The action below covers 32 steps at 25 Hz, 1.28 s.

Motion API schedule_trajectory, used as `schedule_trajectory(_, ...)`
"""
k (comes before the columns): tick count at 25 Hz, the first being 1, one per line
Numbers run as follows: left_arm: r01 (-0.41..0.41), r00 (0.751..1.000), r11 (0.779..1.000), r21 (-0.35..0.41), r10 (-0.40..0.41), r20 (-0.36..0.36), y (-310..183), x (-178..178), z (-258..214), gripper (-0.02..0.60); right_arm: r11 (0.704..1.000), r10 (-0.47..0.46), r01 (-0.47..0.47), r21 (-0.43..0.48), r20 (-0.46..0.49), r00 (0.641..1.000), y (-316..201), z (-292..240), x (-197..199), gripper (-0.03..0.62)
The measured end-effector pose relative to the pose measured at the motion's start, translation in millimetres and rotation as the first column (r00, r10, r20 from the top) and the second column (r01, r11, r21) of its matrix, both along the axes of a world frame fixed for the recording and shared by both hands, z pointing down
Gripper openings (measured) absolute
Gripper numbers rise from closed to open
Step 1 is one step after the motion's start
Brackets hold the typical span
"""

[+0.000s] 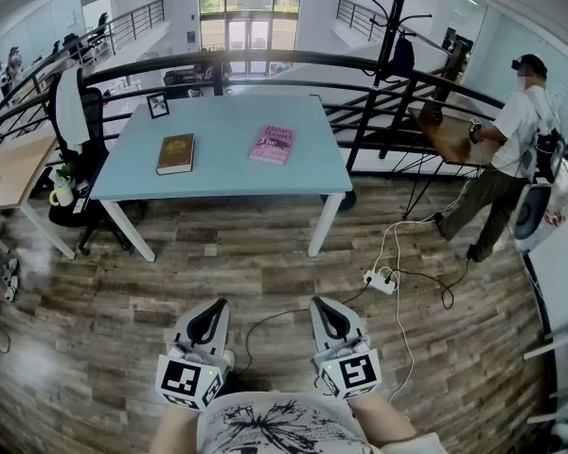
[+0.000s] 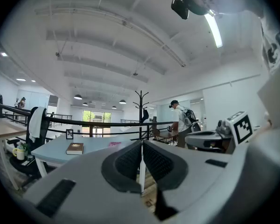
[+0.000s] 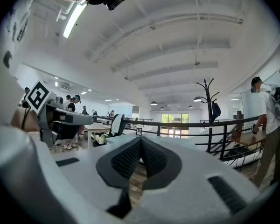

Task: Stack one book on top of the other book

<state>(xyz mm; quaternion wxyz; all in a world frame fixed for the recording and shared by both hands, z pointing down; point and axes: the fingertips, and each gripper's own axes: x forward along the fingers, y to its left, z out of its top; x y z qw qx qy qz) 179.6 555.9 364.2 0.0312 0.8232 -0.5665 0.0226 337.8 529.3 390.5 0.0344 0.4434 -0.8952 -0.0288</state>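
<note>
Both grippers are empty. The left gripper point(image 2: 142, 160) has its pads closed flush together with nothing between them. The right gripper point(image 3: 141, 157) is the same, pads meeting and nothing clamped. Both are held level, close to our body and side by side over the wood floor point(image 1: 265, 291), touching nothing.

The task hasn't started. The tabletop point(image 1: 229, 121) is well ahead of us, across open floor. The brown book point(image 1: 176, 153) lies flat at its left-middle. The pink book point(image 1: 273, 145) lies flat to its right, well apart, and neither book overhangs an edge.

Handling, as we judge it:
- Both look like bound books of moderate weight, stiff enough to carry from one edge, though a paperback cover could sag or fan open.
- Covers are probably smooth, so we expect some slip under a light pinch.
- Take hold across the thickness at the spine side so the pages stay shut. The jaws must open wider than the book first.
- Flat on the tabletop, the lower jaw has no way under, so we'd likely slide one book to the edge or tip it up with the second gripper.

A cable and power strip point(image 1: 380, 280) lie on the floor to our right, a trip risk on approach.
</note>
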Motion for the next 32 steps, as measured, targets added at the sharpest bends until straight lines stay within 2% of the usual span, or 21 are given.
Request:
schedule_trajectory(11,-0.017,1.000,1.000,-0.010,0.017,-0.021,-5,15,3,0.014,1.000,0.002,-0.002,0.000,0.011,1.000,-3,1,10,-0.008)
schedule_trajectory(17,-0.032,0.999,0.999,-0.019,0.032,-0.009,-12,21,6,0.014,1.000,0.025,-0.026,0.001,0.067,0.997,-7,-3,18,-0.008)
schedule_trajectory(22,-0.043,0.999,0.999,-0.029,0.042,-0.013,-21,21,11,0.014,0.999,0.033,-0.032,-0.019,0.047,0.998,-19,6,14,-0.008)
schedule_trajectory(28,-0.040,0.999,0.998,-0.050,0.038,-0.035,-63,-2,26,0.014,0.998,0.033,-0.032,-0.054,0.017,0.999,-58,23,-11,-0.008)
schedule_trajectory(32,-0.062,0.997,0.997,-0.054,0.059,-0.040,-109,-30,36,0.014,0.995,0.067,-0.067,-0.073,0.000,0.998,-108,32,-37,-0.008)
